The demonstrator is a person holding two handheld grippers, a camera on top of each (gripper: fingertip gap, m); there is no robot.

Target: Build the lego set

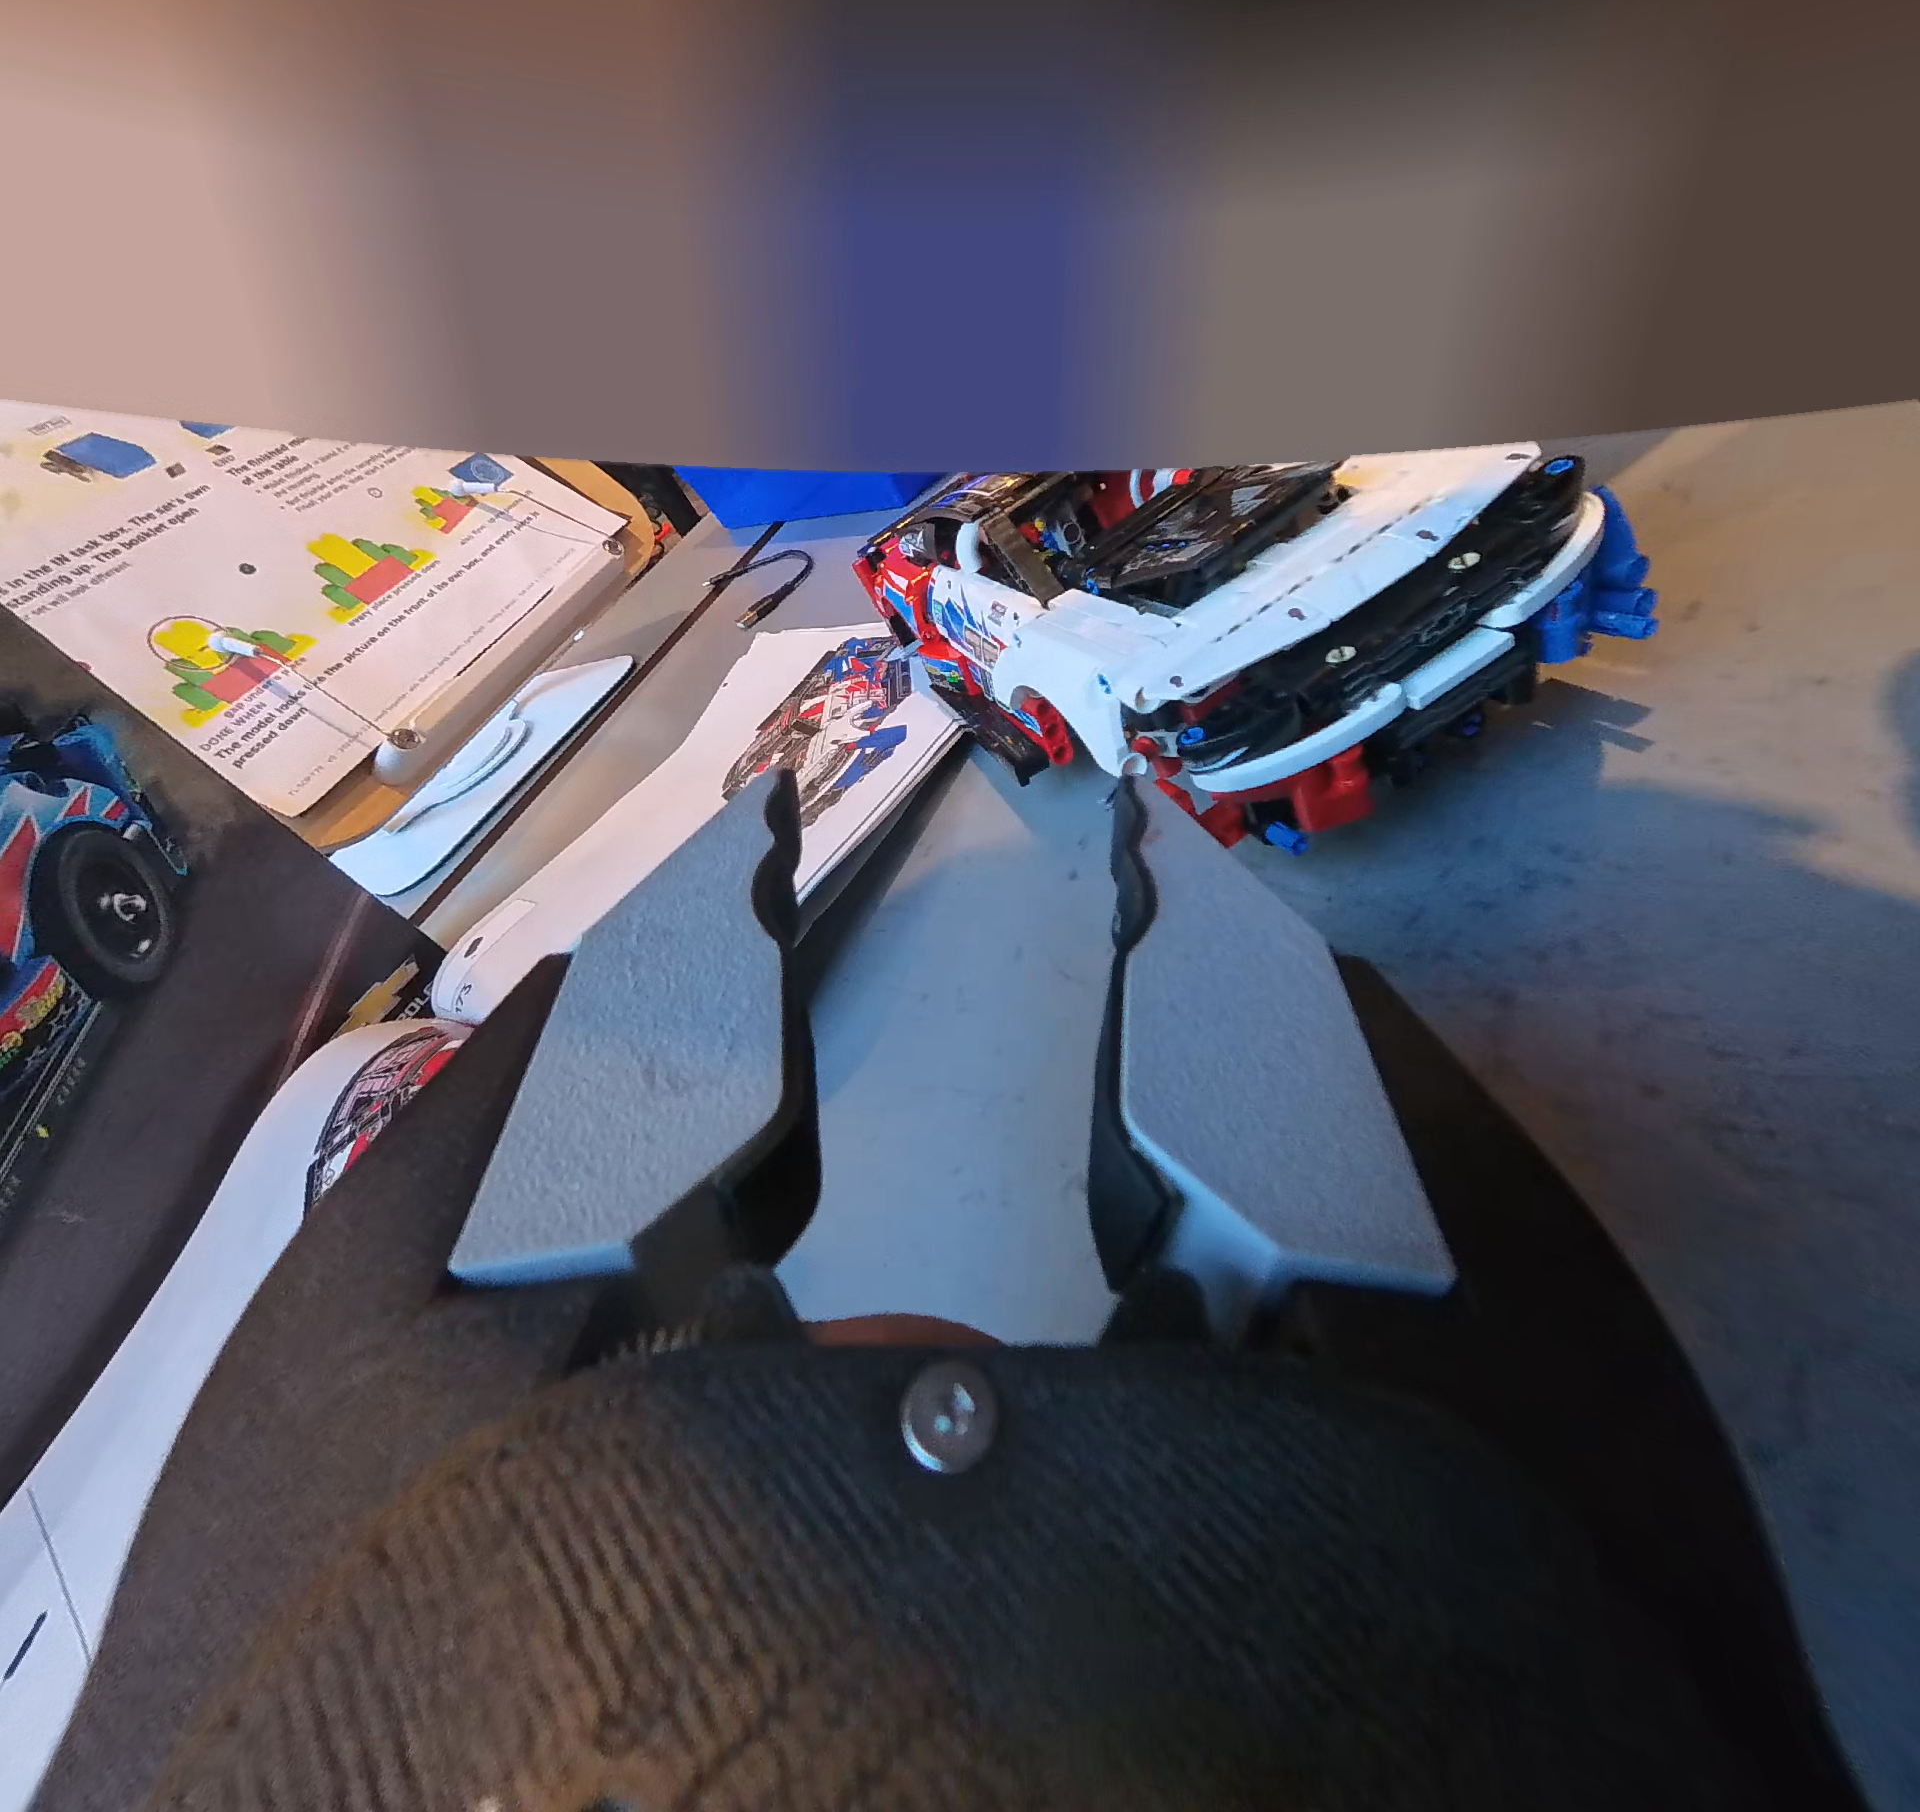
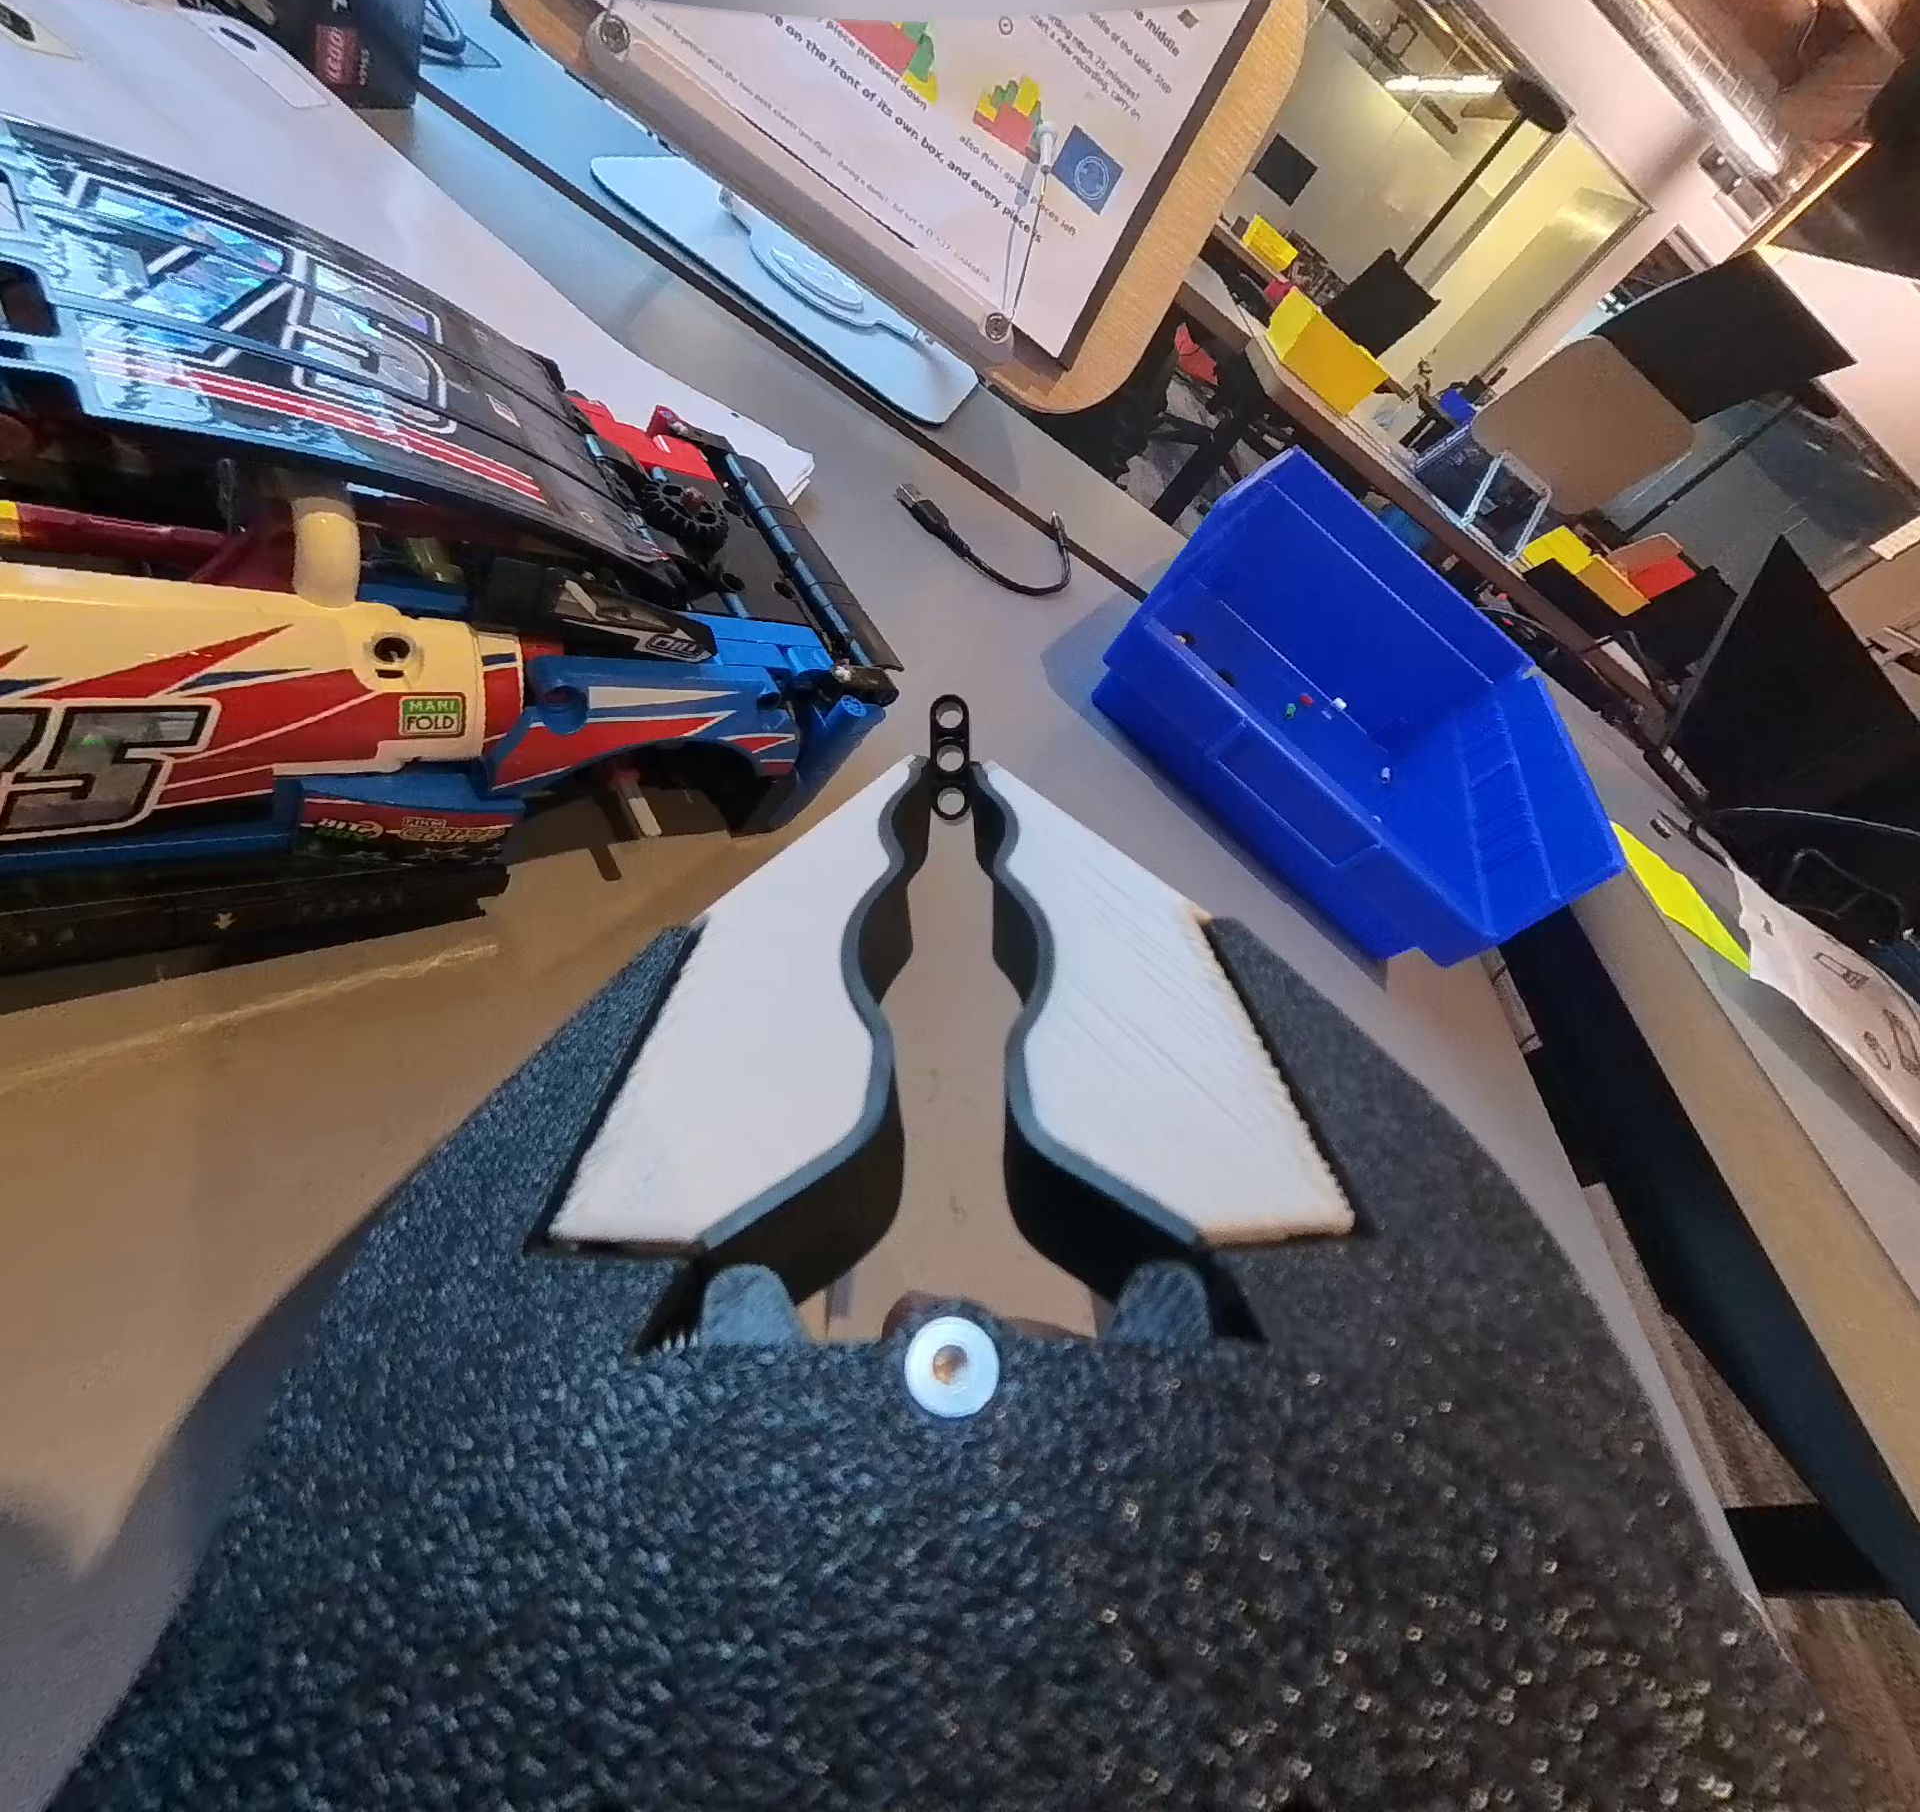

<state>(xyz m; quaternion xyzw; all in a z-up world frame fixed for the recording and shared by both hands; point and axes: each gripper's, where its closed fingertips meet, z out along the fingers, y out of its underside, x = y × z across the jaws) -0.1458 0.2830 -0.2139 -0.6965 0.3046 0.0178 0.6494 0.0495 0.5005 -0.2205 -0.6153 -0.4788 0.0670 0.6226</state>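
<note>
The right gripper has its jaws clenched on a black three-hole beam at frame centre. The left gripper is released and empty. The car model lies at left on the tabletop. Likely next: align the beam's holes with the car's end. The blue bin at right and the cable stand clear.

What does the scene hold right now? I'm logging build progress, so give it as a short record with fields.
model: lego car, mostly assembled, lying on the grey table
left claw: open, empty, above the table just short of the car
right claw: shut on a small black beam with three holes, beside the car's blue end
parts bin: blue bin right of the car, a few tiny pieces inside
paperwork: instruction booklet beside the car; instruction board propped behind
other: black cable on the table
</note>
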